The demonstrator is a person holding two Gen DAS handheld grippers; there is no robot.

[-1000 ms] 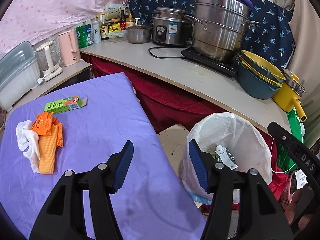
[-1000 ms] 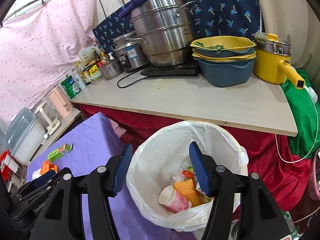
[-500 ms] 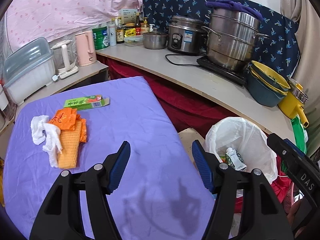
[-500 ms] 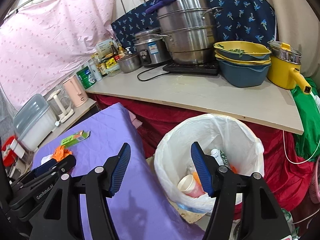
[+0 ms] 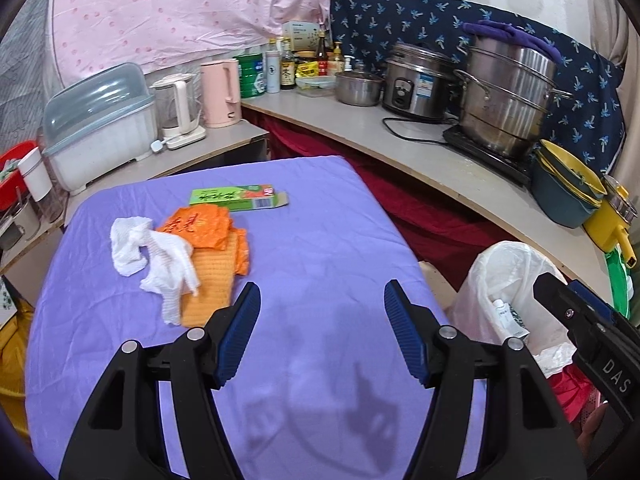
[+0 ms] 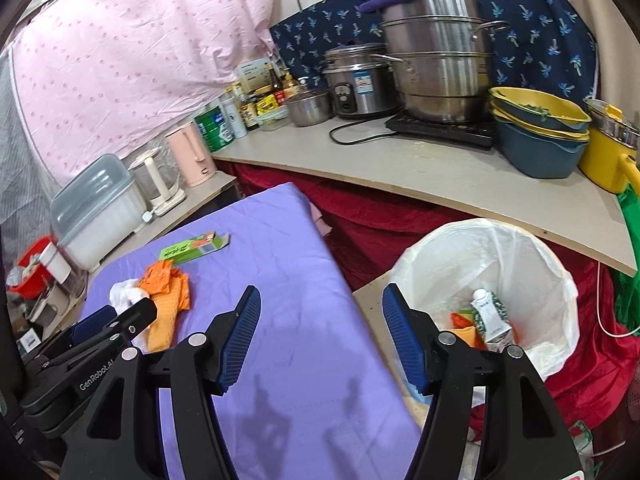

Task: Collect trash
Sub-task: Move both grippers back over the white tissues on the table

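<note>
Trash, namely a crumpled white tissue (image 5: 150, 258), orange wrappers (image 5: 208, 236) and a flat green carton (image 5: 239, 199), lay on the purple-covered counter (image 5: 320, 248). Left hand-held gripper (image 5: 322, 322) and right hand-held gripper (image 6: 320, 322) hovered released, empty, beside the white-lined bin (image 6: 496, 248).

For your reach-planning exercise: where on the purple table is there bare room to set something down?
Bare: the table's near half and right side, between the left gripper and green box. Crowded: far left, where tissue, orange wrappers and box cluster.
</note>
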